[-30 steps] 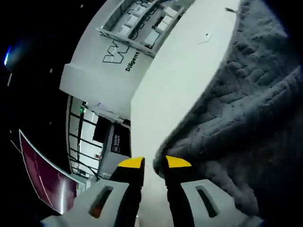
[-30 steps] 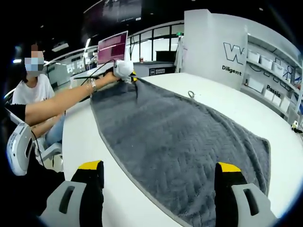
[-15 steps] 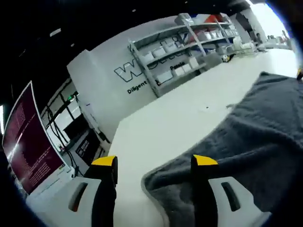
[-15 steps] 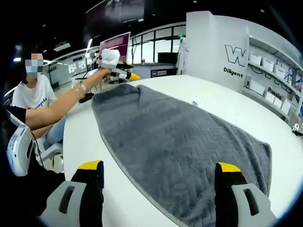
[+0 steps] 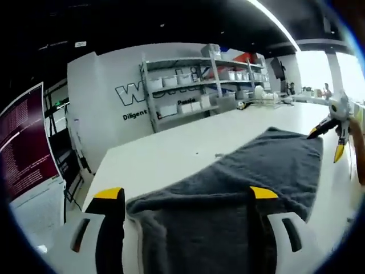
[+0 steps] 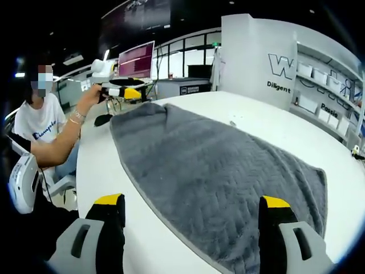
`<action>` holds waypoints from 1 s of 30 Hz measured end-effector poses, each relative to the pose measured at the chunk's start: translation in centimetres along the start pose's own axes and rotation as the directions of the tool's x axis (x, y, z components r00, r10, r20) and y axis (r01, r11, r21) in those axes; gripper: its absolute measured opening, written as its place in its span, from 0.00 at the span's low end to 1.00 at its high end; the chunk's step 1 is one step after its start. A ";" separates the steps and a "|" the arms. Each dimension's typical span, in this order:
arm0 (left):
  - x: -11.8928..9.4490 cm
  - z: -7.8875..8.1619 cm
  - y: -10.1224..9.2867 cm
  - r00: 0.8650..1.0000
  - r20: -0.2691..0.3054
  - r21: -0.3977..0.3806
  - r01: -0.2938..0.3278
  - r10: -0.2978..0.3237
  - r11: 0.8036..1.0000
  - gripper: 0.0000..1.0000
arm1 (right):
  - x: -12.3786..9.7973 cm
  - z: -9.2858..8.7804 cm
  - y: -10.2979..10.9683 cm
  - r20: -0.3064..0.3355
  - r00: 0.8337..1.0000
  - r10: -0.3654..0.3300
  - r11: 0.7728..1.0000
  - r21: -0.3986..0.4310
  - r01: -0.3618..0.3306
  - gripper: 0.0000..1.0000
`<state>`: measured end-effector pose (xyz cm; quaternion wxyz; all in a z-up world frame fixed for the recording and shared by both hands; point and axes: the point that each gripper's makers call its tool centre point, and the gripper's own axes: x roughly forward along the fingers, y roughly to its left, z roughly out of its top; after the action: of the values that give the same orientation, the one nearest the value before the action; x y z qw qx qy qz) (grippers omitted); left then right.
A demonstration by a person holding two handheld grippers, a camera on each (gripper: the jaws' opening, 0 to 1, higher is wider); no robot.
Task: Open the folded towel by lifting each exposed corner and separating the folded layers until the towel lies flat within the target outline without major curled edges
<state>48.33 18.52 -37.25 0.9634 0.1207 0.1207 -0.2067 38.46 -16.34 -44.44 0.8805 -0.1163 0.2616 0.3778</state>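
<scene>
The grey towel (image 6: 217, 188) lies spread open on the white surface (image 6: 268, 134), its herringbone weave showing and one pale-bound long edge running along the side nearest the right hand-held gripper (image 6: 194, 208). That gripper's two yellow-tipped jaws stand wide apart with nothing between them, hanging over the near edge of the towel without touching it. At the towel's far end the cloth is slightly bunched into a soft ridge, and just beyond that end the left hand-held gripper (image 6: 128, 92) is held above the surface by a person's hand (image 6: 91, 97), clear of the cloth. In the left gripper view the towel (image 5: 239, 194) stretches away from that gripper's own jaws, which are also spread apart and empty, with the near corner of the towel lying rumpled between and below them. Past the towel's far end in that view, the right hand-held gripper (image 5: 333, 123) shows with its yellow tips pointing downward. Beyond the towel stands a white wall (image 5: 108, 97) with dark lettering, and beside it a rack of shelves (image 5: 199, 80) holding white bins. A red-lit screen (image 5: 23, 148) stands off the towel's near end.
</scene>
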 end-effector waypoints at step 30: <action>-6.7 -9.7 -1.0 0.997 -0.067 -0.135 0.020 -0.029 0.991 0.58 | -0.1 -0.8 0.1 -0.005 1.000 0.003 1.000 0.026 -0.003 0.99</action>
<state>40.21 22.82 -44.63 0.9620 0.0610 0.1687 -0.2057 38.00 -16.64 -45.07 0.8809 -0.1054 0.2686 0.3753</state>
